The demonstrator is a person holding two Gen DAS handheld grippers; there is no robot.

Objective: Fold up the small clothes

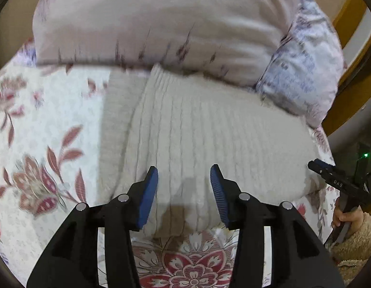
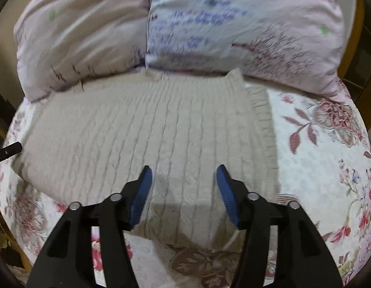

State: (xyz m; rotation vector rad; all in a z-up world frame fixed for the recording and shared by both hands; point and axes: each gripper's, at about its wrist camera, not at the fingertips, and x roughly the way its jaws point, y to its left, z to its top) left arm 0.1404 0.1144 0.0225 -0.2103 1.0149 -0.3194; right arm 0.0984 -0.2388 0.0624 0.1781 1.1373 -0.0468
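Observation:
A cream cable-knit sweater lies flat on a floral bedspread, its far edge against the pillows. A ribbed band runs down its left side in the left wrist view. My left gripper hovers open over the sweater's near edge, and nothing sits between its blue pads. In the right wrist view the same sweater spreads out with the ribbed band on its right. My right gripper is open above the near edge, holding nothing.
A pale pink pillow and a blue-printed pillow lie behind the sweater. A wooden bed frame stands at the far right. A hand in a fuzzy sleeve holds the other black gripper body off the sweater's right side.

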